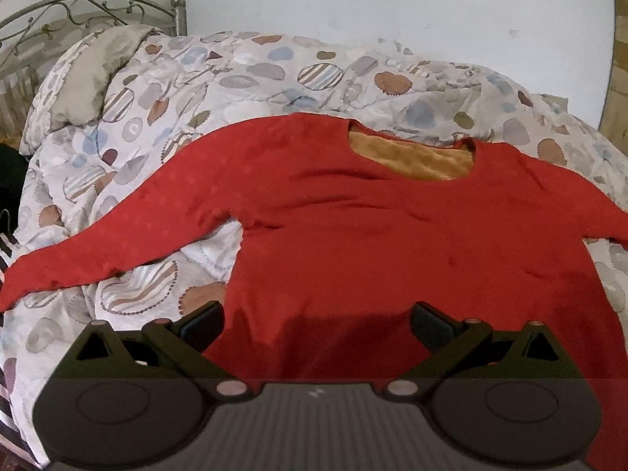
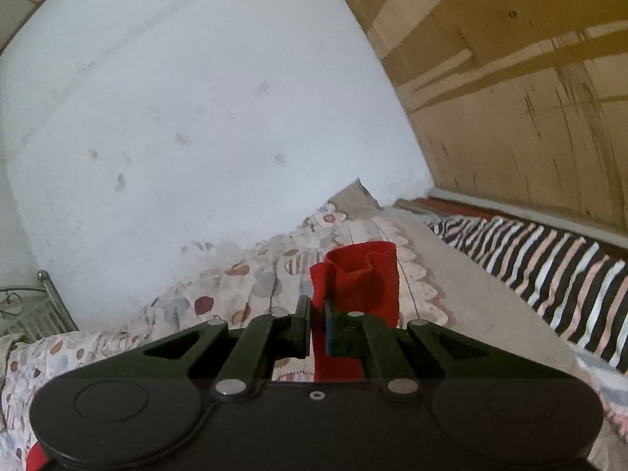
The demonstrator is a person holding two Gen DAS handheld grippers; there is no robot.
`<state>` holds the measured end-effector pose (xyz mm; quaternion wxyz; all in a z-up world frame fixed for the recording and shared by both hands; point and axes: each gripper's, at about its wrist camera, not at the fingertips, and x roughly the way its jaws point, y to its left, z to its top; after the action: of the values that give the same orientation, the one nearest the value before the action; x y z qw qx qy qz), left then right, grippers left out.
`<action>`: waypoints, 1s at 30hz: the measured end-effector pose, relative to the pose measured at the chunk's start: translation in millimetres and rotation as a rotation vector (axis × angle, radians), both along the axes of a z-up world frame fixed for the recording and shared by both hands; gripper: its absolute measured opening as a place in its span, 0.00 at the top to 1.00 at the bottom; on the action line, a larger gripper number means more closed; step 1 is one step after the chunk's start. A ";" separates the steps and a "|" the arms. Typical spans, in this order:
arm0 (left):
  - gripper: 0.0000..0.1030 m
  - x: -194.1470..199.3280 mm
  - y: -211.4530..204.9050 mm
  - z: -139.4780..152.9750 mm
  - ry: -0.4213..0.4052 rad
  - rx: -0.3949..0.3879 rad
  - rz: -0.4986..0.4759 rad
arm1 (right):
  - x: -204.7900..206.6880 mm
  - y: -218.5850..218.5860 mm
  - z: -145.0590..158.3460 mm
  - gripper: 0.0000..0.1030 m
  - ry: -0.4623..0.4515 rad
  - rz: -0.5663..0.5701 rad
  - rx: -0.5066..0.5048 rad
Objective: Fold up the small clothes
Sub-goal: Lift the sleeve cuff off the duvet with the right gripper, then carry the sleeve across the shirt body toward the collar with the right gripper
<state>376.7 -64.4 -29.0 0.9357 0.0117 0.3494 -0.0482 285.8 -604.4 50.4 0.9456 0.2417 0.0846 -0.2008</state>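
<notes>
A red long-sleeved top [image 1: 373,227] with a tan fleece lining at the neck lies spread face up on a patterned quilt [image 1: 219,78]. Its left sleeve [image 1: 102,251] stretches out toward the left edge. My left gripper [image 1: 316,324] hovers open over the top's lower hem, with nothing between its fingers. In the right wrist view my right gripper [image 2: 317,324] is shut on the cuff end of the red sleeve [image 2: 355,280]. The cuff stands up past the fingertips, lifted above the bed.
A metal headboard [image 1: 78,11] and a pillow [image 1: 90,74] are at the far left. A white wall [image 2: 196,117] runs behind the bed and a cardboard-covered wall [image 2: 530,78] stands to the right. A striped sheet [image 2: 549,259] covers the bed's right side.
</notes>
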 end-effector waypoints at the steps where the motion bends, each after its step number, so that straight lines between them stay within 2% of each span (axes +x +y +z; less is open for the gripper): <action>1: 0.00 -0.3 0.9 0.4 -0.002 -0.004 0.001 | 0.8 3.7 -0.4 0.94 0.004 0.001 0.006; 5: 0.00 0.6 5.3 6.4 -0.023 -0.028 0.013 | 10.9 27.1 7.2 0.94 -0.023 0.052 -0.024; 10: 0.00 0.8 12.8 18.8 -0.073 -0.066 0.044 | 32.6 75.2 31.7 0.94 -0.082 0.201 -0.078; 15: 0.00 1.3 23.7 30.0 -0.118 -0.089 0.095 | 67.2 145.6 48.9 0.94 -0.119 0.366 -0.118; 19: 0.00 1.9 37.1 32.1 -0.137 -0.089 0.133 | 96.1 208.8 49.8 0.94 -0.131 0.486 -0.141; 22: 0.00 3.1 48.3 27.9 -0.138 -0.083 0.161 | 113.7 258.9 37.1 0.94 -0.097 0.585 -0.182; 24: 0.00 5.3 56.2 22.5 -0.126 -0.077 0.183 | 122.2 290.4 18.3 0.94 -0.044 0.653 -0.198; 28: 0.00 9.4 70.5 11.1 -0.089 -0.092 0.231 | 127.9 345.1 -30.7 0.94 0.122 0.758 -0.281; 30: 0.00 9.4 76.8 6.5 -0.076 -0.105 0.245 | 122.4 365.1 -54.1 0.86 0.213 0.800 -0.320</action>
<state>386.1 12.5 -22.5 0.9464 -0.0783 0.3095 0.0487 408.2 -239.3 -3.7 0.9604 0.0183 0.2363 0.1464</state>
